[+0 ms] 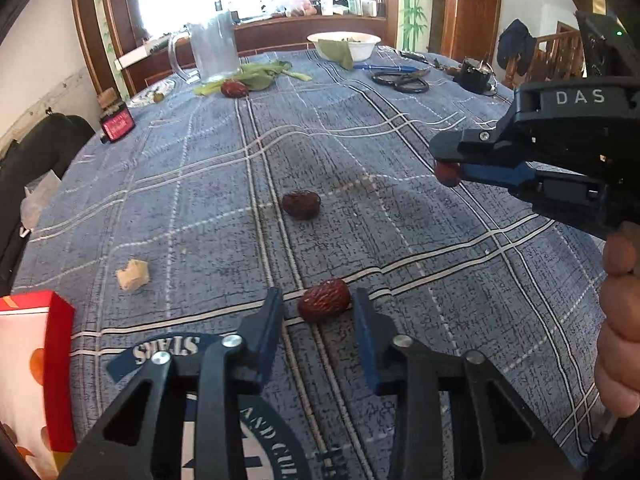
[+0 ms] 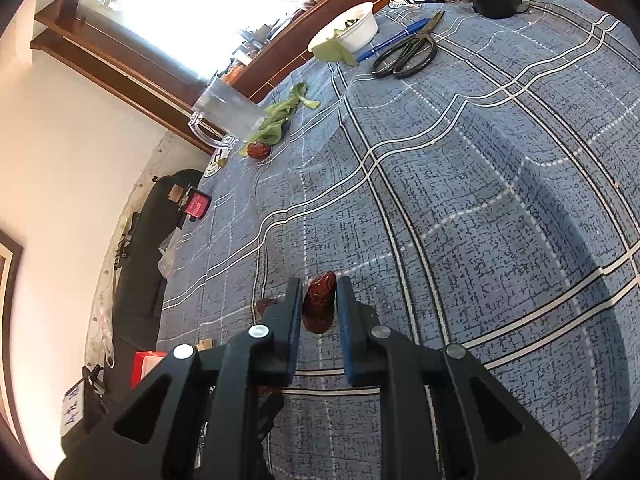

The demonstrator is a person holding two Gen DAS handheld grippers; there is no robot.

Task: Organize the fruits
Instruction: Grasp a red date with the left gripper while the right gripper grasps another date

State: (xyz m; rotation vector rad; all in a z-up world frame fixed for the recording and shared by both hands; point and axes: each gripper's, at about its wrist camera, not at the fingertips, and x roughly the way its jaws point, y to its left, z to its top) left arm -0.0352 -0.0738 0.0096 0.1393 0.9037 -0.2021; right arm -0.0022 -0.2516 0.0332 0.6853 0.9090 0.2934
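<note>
Now | white bowl (image 1: 362, 46): green leaves (image 2: 344, 26) | clear pitcher (image 1: 214, 50): contents unclear

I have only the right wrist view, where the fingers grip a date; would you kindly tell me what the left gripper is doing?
Observer: The left gripper is down at the cloth with a loose date between its fingers, and there is a gap on one side, so it is not pinched yet.
Operator: Thank you. Is my held date clear of the table?
Observer: Yes. Seen from the side, the right gripper has the held date up off the cloth, with its shadow below.
Operator: Anything beside the left gripper?
Observer: A red and white box stands at the cloth's near left edge.
</note>
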